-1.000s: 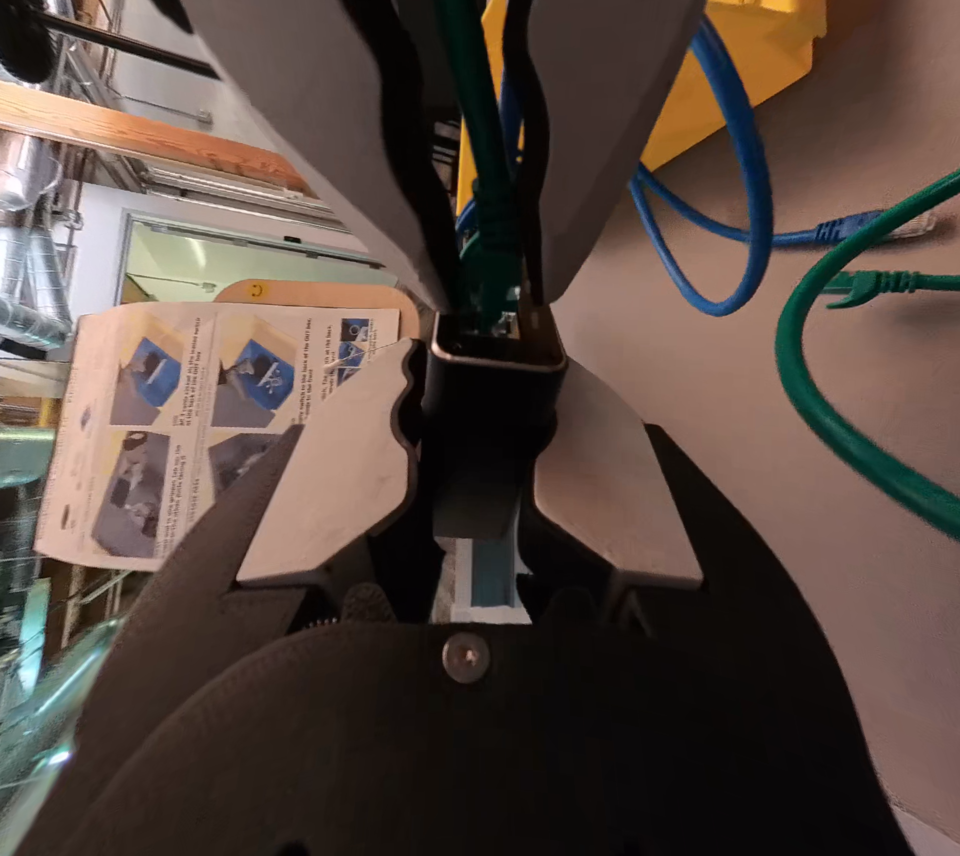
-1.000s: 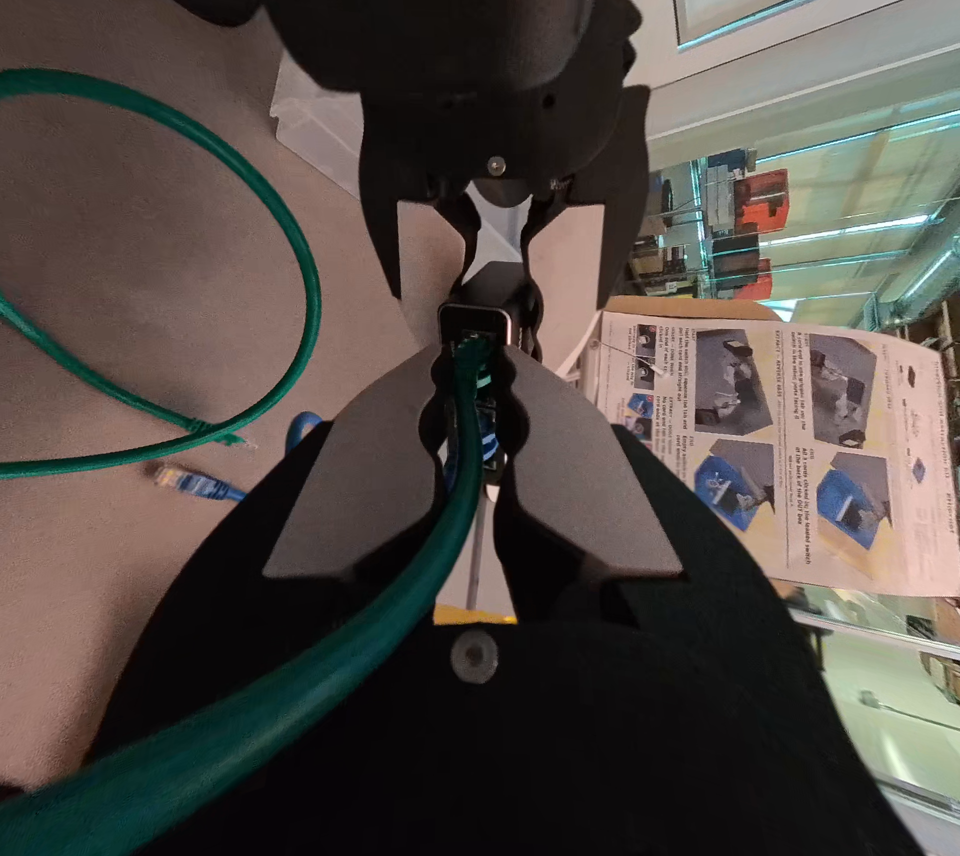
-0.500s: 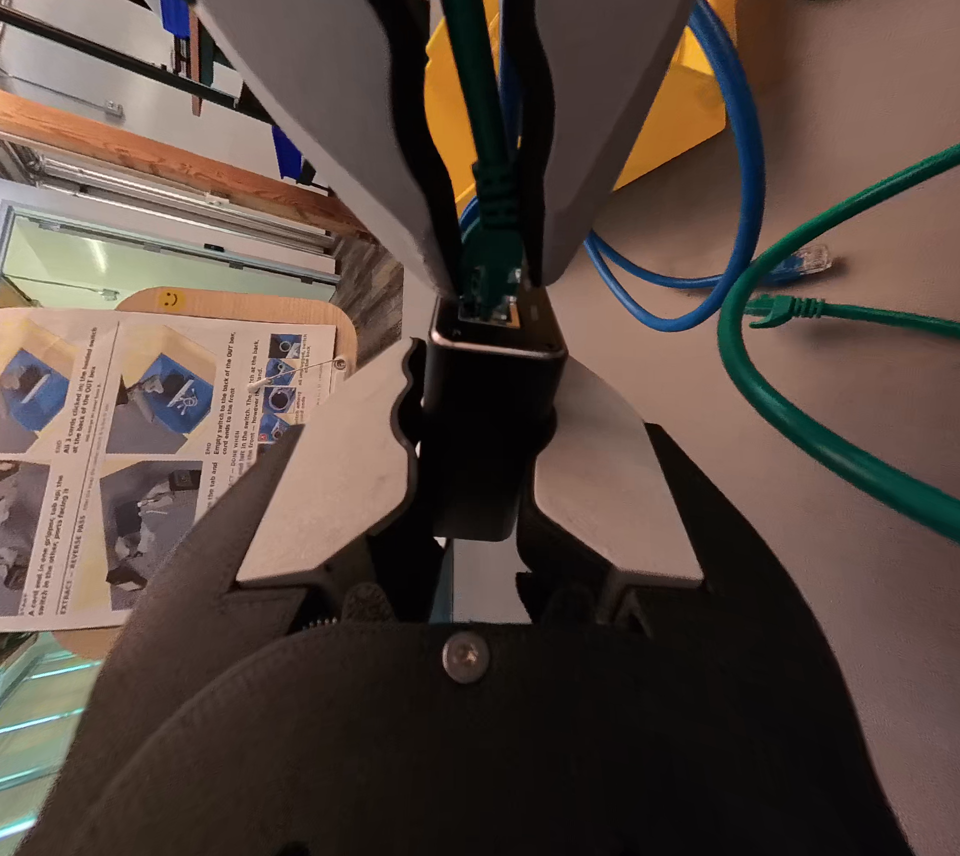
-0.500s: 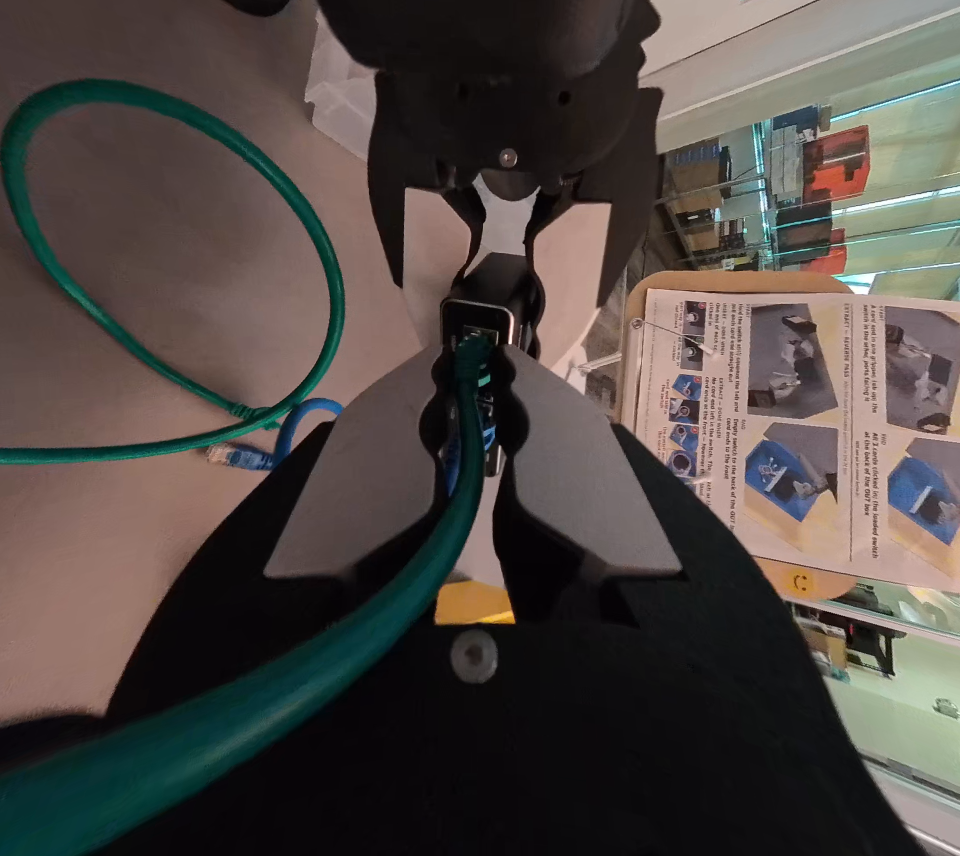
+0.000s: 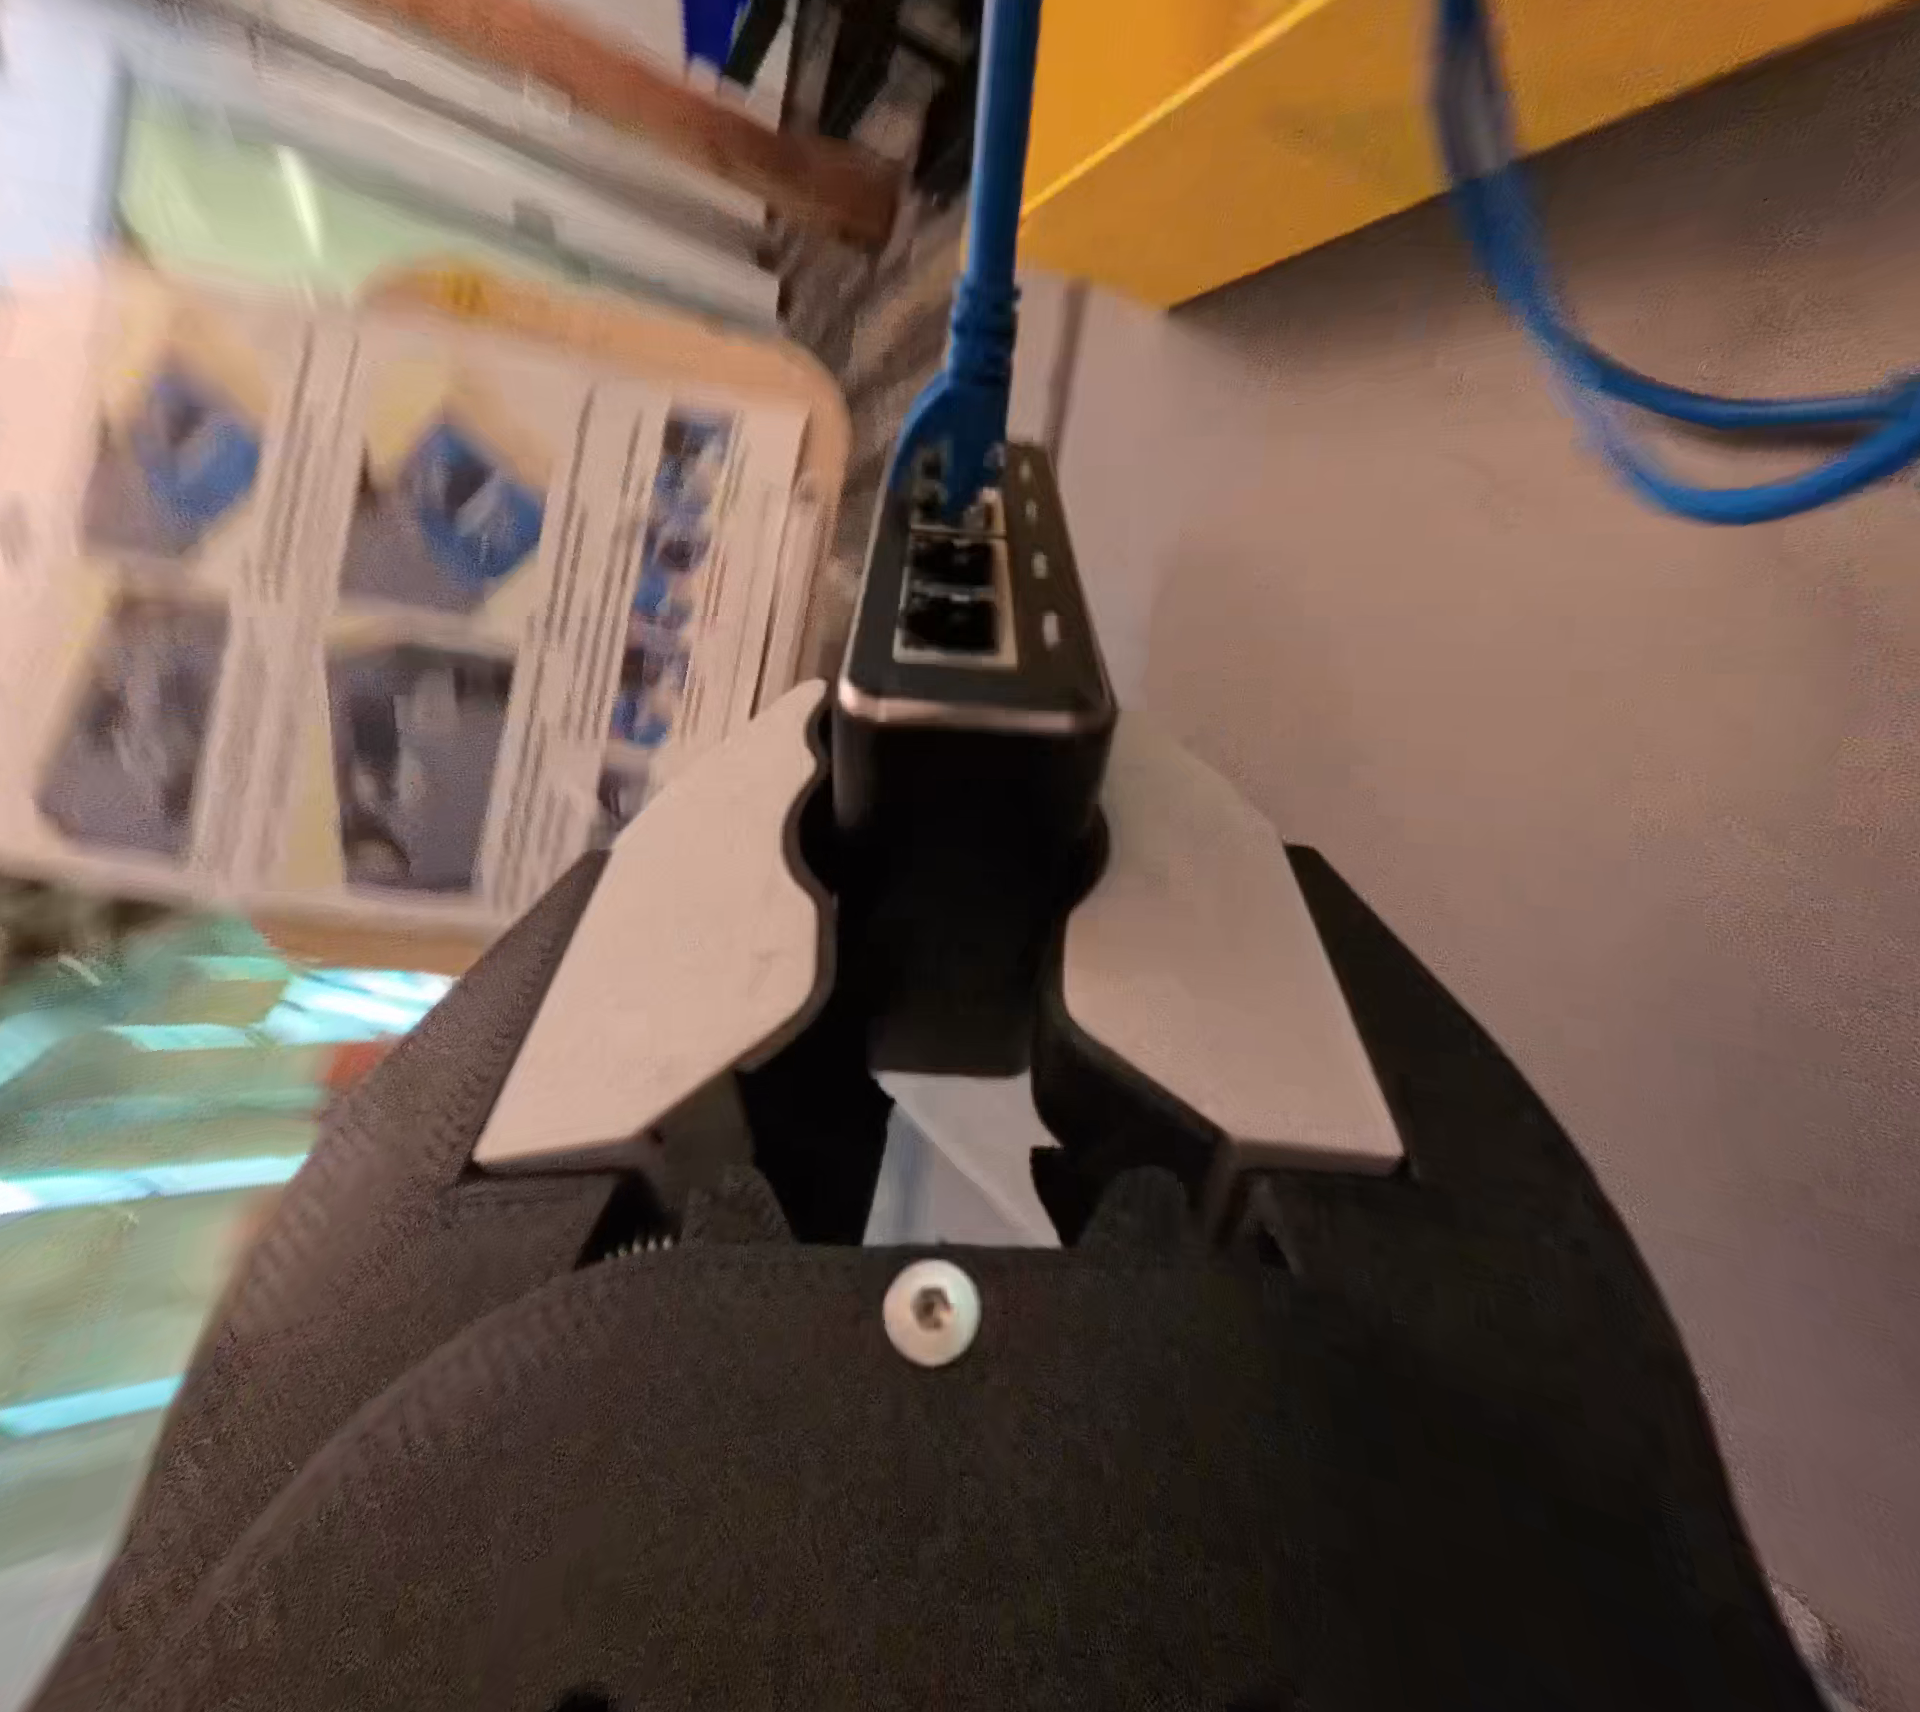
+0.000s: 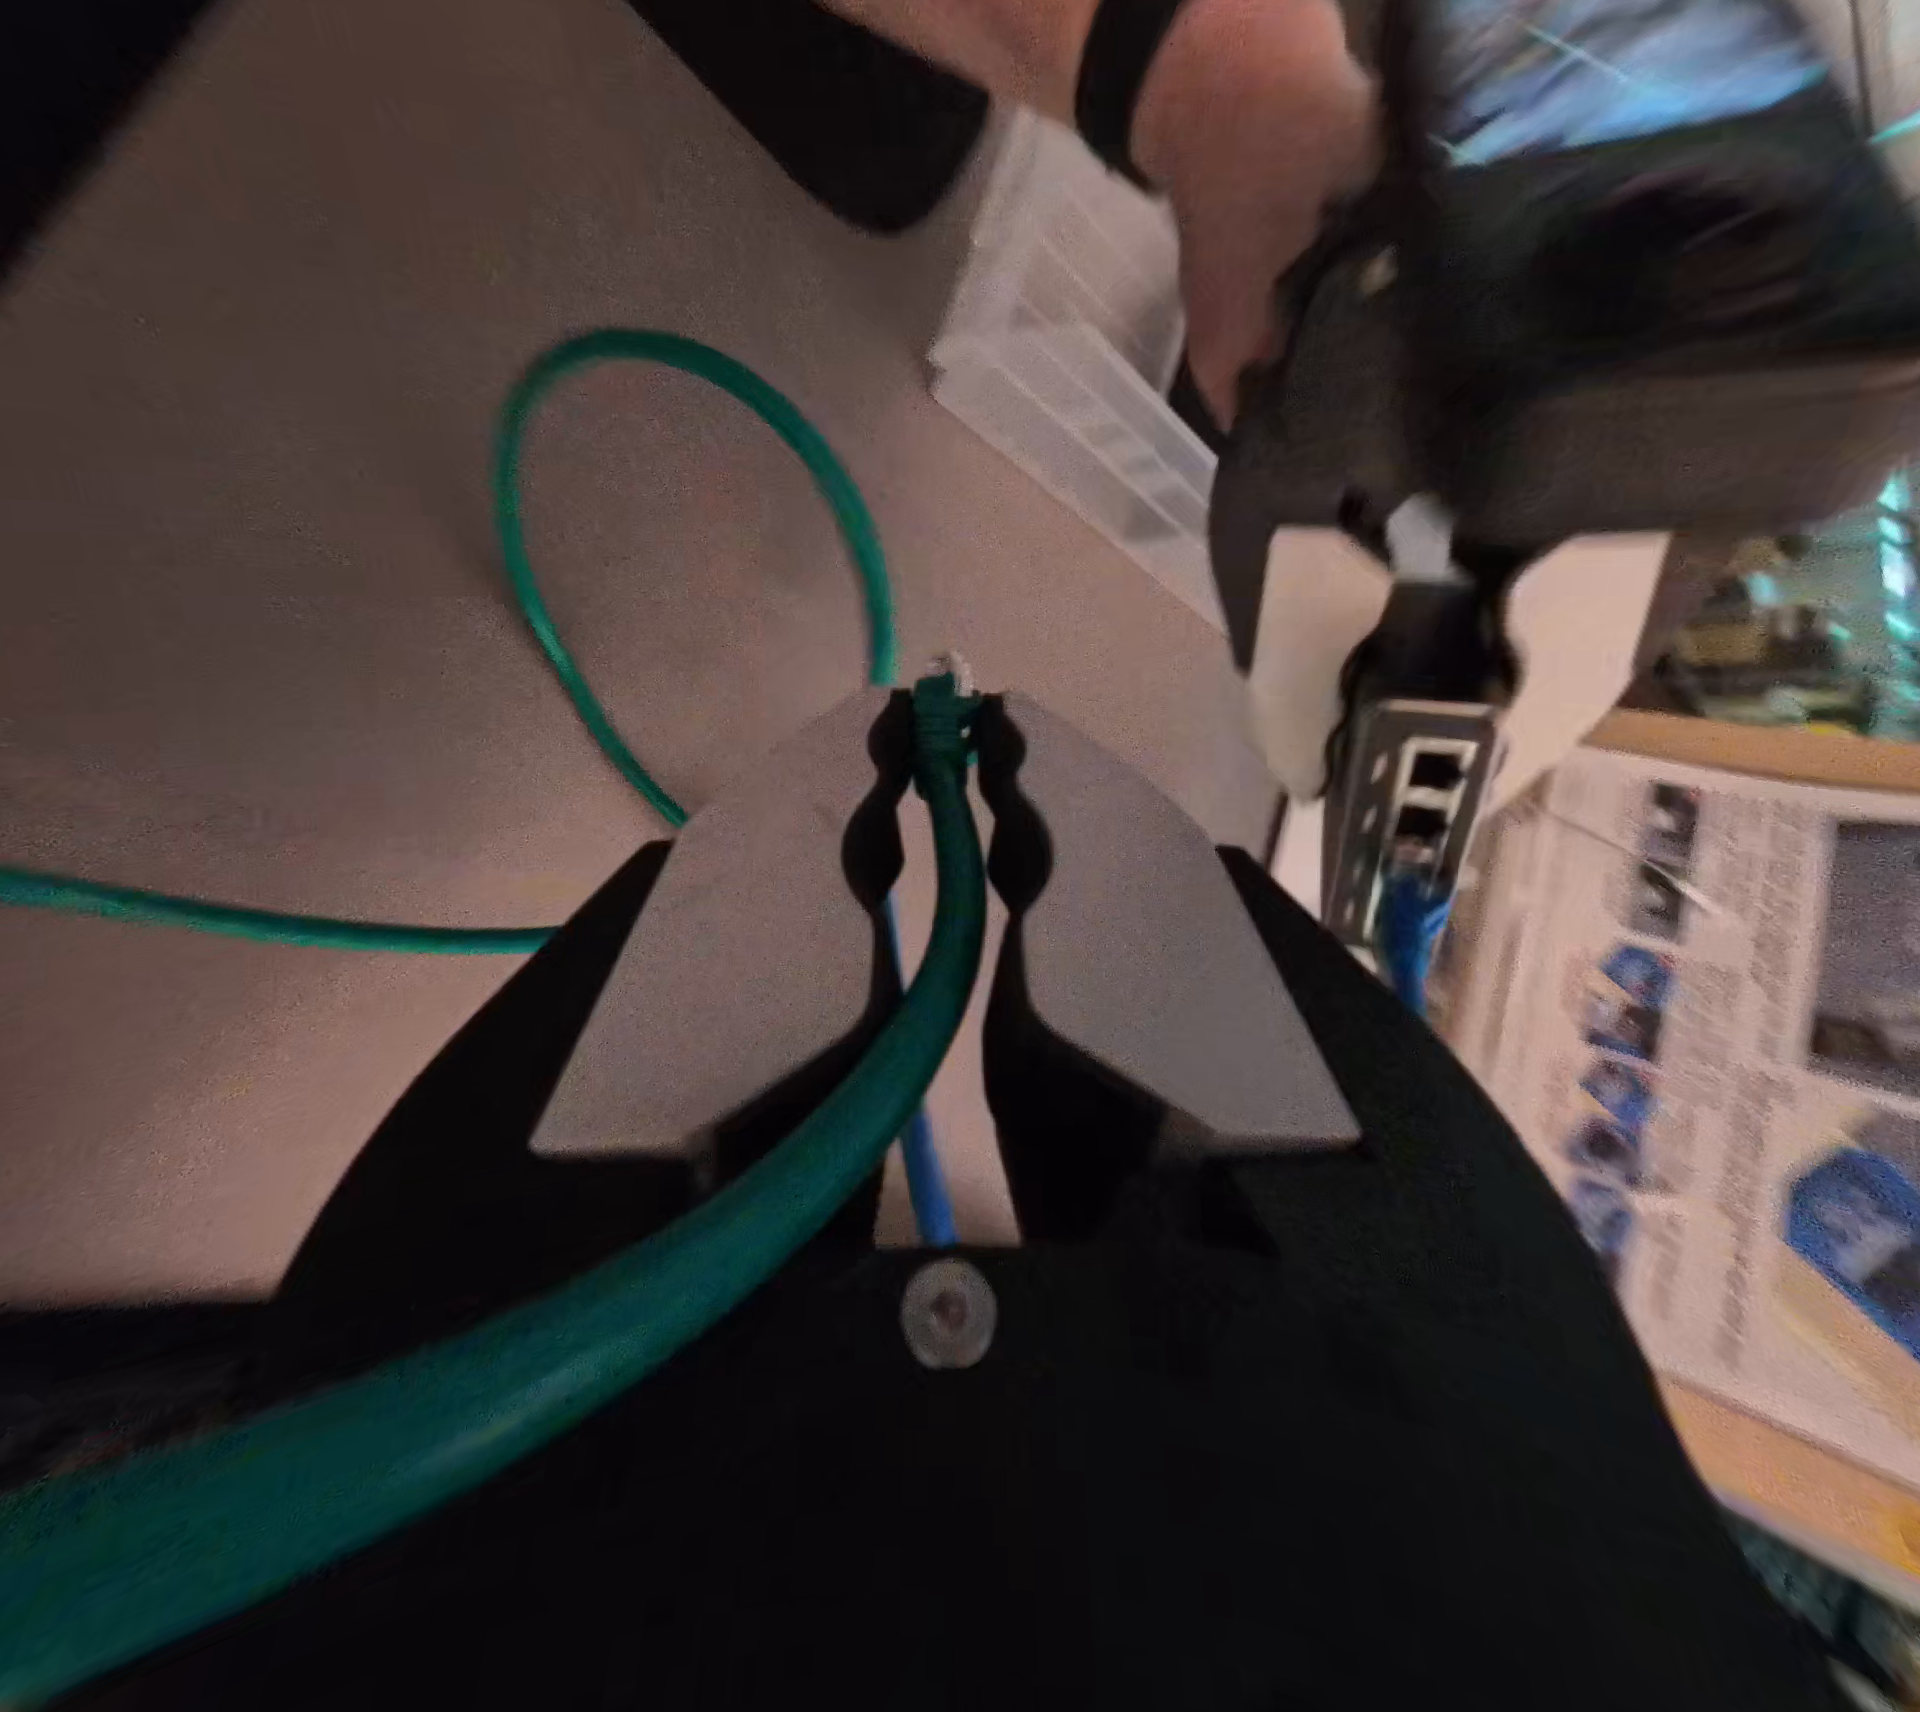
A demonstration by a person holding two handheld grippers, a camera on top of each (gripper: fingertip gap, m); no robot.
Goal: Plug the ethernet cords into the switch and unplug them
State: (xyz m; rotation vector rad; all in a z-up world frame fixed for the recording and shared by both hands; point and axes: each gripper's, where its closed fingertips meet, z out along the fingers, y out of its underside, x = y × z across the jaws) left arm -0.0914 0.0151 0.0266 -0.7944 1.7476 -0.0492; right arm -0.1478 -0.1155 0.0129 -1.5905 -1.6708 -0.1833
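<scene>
Black switch (image 5: 971,789), left gripper (image 5: 966,815)-clamped, points lengthwise away; right gripper (image 6: 940,717) pinches green cord (image 6: 940,893).

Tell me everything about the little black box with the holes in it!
The switch is a small black box with a shiny metal-looking rim and a row of square ports on its face. The left tool is shut on its body, holding it up off the grey table. A blue cord is plugged into the far port; the two nearest ports look empty. Tiny lights sit beside the ports.

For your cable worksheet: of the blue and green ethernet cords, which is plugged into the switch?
The blue cord: its plug sits in the switch. The green cord is free, pinched in the right gripper.
</scene>
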